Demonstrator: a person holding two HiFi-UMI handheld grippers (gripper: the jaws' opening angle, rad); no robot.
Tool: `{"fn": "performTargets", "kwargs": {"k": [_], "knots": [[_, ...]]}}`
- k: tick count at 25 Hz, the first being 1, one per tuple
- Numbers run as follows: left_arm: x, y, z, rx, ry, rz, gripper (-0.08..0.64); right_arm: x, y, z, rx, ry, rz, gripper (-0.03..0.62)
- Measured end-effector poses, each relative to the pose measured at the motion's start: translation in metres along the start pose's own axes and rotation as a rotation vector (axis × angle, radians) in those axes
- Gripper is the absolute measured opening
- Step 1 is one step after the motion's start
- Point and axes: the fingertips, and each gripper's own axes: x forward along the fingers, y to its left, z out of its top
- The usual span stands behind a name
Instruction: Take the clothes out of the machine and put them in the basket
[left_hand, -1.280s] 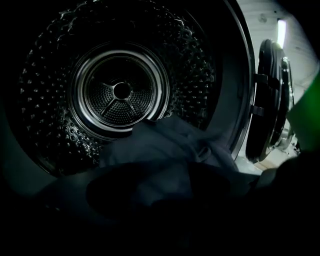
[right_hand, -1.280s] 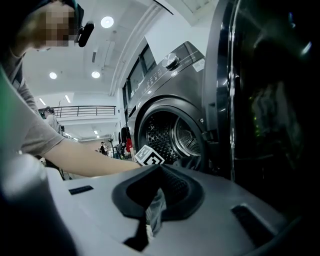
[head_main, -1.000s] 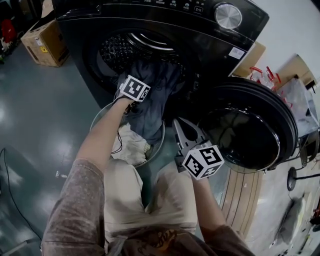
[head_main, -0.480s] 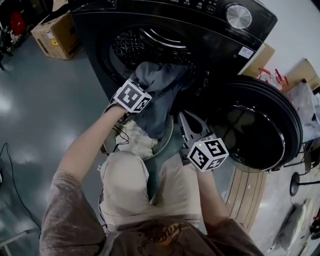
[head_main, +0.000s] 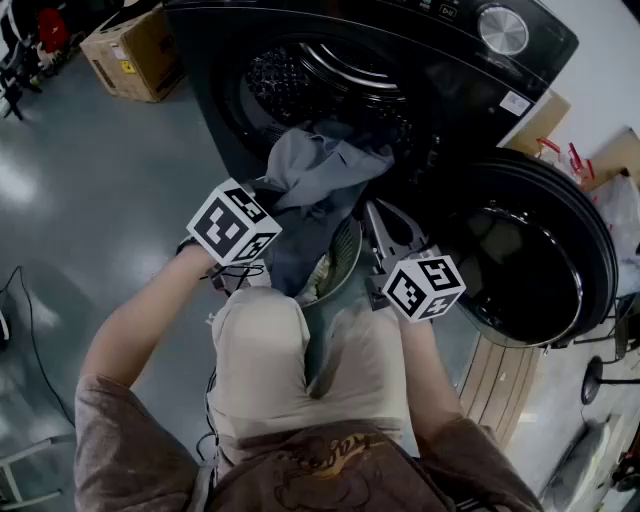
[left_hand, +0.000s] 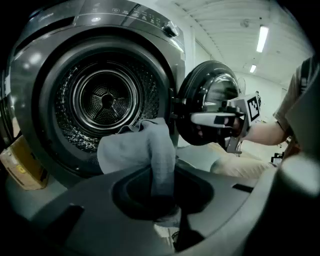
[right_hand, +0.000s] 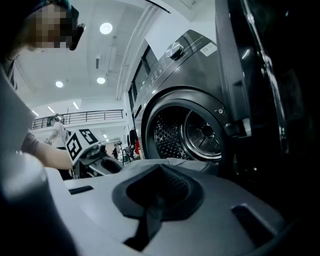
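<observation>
While left gripper (left_hand: 162, 197) clamps grey garment (head_main: 320, 175), jaws just been closing with cloth pinched between them, garment trails from drum mouth of machine (head_main: 420, 60) down over basket (head_main: 348, 255). Basket at 6 o'clock of drum opening. Right gripper (head_main: 375, 212) at 3 o'clock of basket, jaws together, nothing between. Door (head_main: 530, 250) swung open at 3 o'clock of the drum.

The machine (head_main: 470, 60) has a glossy dark casing, its drum (left_hand: 107, 100) is shiny perforated metal; the grey garment (head_main: 320, 175) is soft matt cloth.
</observation>
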Motion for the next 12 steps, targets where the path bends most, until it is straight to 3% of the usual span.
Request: {"fn": "performTargets", "kwargs": {"k": [6, 9, 12], "knots": [[-0.011, -0.006, -0.015, -0.005, 0.010, 0.020, 0.099, 0.007, 0.006, -0.001, 0.004, 0.002, 0.021, -0.003], [-0.014, 0.003, -0.007, -0.014, -0.060, 0.062, 0.252, 0.006, 0.004, -0.001, 0.004, 0.003, 0.018, -0.003], [-0.016, 0.019, 0.017, 0.007, -0.154, 0.110, 0.335, 0.004, 0.002, -0.002, 0.005, 0.004, 0.008, -0.003]]}}
